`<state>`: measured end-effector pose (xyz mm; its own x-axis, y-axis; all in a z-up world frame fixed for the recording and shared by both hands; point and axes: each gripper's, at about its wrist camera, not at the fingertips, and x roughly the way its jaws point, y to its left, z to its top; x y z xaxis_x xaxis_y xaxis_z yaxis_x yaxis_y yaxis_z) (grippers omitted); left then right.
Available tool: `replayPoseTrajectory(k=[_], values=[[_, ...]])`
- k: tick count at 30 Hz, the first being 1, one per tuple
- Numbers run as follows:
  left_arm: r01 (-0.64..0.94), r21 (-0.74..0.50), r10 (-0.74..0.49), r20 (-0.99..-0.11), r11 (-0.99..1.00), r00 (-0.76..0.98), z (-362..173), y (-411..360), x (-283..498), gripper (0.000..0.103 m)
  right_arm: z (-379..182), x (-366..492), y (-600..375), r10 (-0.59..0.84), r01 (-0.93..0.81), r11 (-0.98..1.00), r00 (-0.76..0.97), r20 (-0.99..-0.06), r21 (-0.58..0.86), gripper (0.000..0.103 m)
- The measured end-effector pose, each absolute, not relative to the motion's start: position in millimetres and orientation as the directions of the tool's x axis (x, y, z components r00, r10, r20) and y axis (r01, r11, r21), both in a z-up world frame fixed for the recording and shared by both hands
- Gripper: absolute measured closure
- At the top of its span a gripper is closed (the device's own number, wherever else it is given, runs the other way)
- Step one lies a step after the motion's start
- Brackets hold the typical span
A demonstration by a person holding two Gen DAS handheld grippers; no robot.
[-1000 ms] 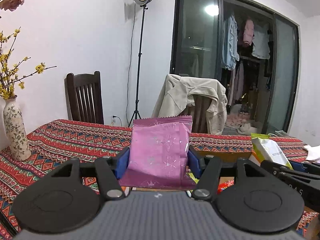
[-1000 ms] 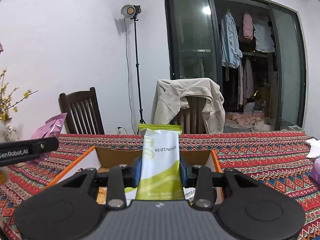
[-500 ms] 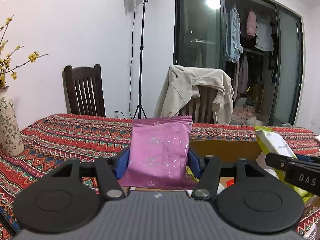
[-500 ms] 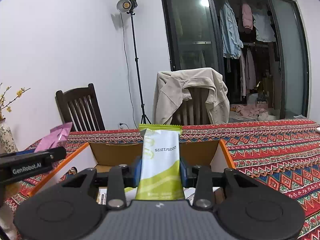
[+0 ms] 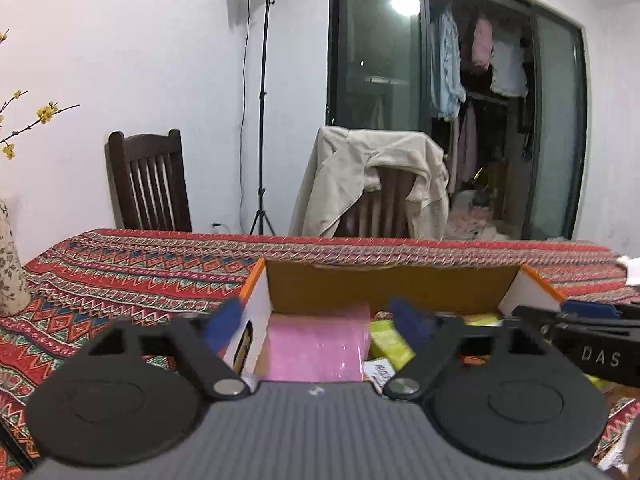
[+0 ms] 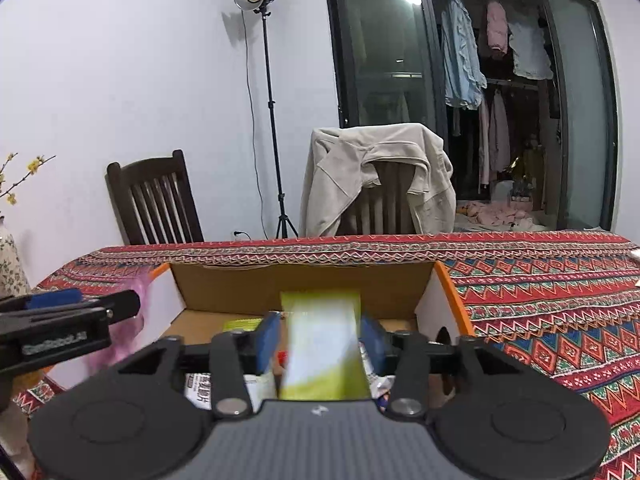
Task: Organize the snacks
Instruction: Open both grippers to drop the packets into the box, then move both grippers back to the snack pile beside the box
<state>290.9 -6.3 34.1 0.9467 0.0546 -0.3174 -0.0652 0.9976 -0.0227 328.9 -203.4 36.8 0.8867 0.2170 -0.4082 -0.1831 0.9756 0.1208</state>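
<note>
one open cardboard box point(image 5: 384, 284) stands on the patterned tablecloth point(image 5: 132, 268), and everything here is placed against it. two grippers hang at its near edge. the left gripper point(image 5: 318, 316) has its jaws opening, clear of the one pink snack packet point(image 5: 318, 344), which sits blurred in the box's left part. the right gripper point(image 6: 320, 332) is likewise opening, its blue pads off the one green-and-white snack packet point(image 6: 324, 344), blurred between them over the box's middle. other packets lie on the box floor, perhaps three or four, too hidden to count. behind the box stand two chairs, one bare chair point(image 5: 148, 184) and one draped with a beige jacket point(image 5: 372, 176); one lamp stand point(image 5: 260, 112) rises between them
</note>
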Motion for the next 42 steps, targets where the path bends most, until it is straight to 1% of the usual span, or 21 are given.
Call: replayPoseTrajectory(k=[1,2,4,5,15,19,23,27,31,34,38,42], values=[[-0.062,-0.025,0.052,-0.306,0.998,0.95,34.8,-6.6,288.4,0.006,36.9,327.6,-205.5,0.218,-0.181,0.975,0.889,-0.402,0.127,0.021],[-0.057,-0.026,0.047,-0.297,0.998,0.954,35.3,-7.1,286.3,0.002,37.1,325.9,-206.5,0.218,-0.18,0.975,0.891,-0.397,0.129,0.011],[-0.051,-0.034,0.039,-0.284,0.998,0.958,36.0,-7.6,283.1,0.0,37.3,324.9,-207.8,0.211,-0.172,0.976,0.892,-0.399,0.132,0.006],[-0.055,-0.034,0.043,-0.284,0.998,0.958,36.3,-8.1,282.7,0.0,37.2,324.9,-208.0,0.209,-0.17,0.977,0.892,-0.401,0.132,0.0],[-0.084,-0.049,0.066,-0.29,0.995,0.955,38.1,-4.6,281.9,0.0,37.7,319.0,-208.3,0.206,-0.168,0.978,0.894,-0.398,0.127,0.0],[-0.082,-0.045,0.064,-0.313,0.996,0.948,45.8,-3.5,276.2,0.0,41.8,312.9,-208.5,0.192,-0.157,0.981,0.896,-0.401,0.118,0.0],[-0.058,-0.079,0.034,-0.28,0.995,0.959,58.8,1.3,260.9,0.0,50.4,302.5,-207.3,0.197,-0.165,0.98,0.902,-0.383,0.115,0.0],[-0.091,-0.061,0.07,-0.277,0.994,0.958,73.2,0.7,247.9,0.0,62.7,289.9,-205.7,0.209,-0.182,0.977,0.908,-0.363,0.109,0.0],[-0.077,-0.079,0.056,-0.243,0.994,0.968,89.1,3.3,230.2,0.0,79.2,276.6,-205.6,0.196,-0.172,0.98,0.916,-0.35,0.101,0.0],[-0.072,-0.081,0.053,-0.221,0.994,0.974,99.7,1.5,219.1,0.0,91.0,264.6,-207.6,0.219,-0.186,0.974,0.912,-0.348,0.127,0.0],[-0.057,-0.088,0.036,-0.221,0.995,0.975,109.7,0.9,203.2,0.0,96.9,246.2,-209.1,0.226,-0.198,0.974,0.904,-0.363,0.113,0.0],[-0.058,-0.071,0.039,-0.245,0.996,0.969,110.5,3.1,188.0,0.0,94.4,228.5,-207.5,0.239,-0.22,0.971,0.89,-0.388,0.092,0.0]])
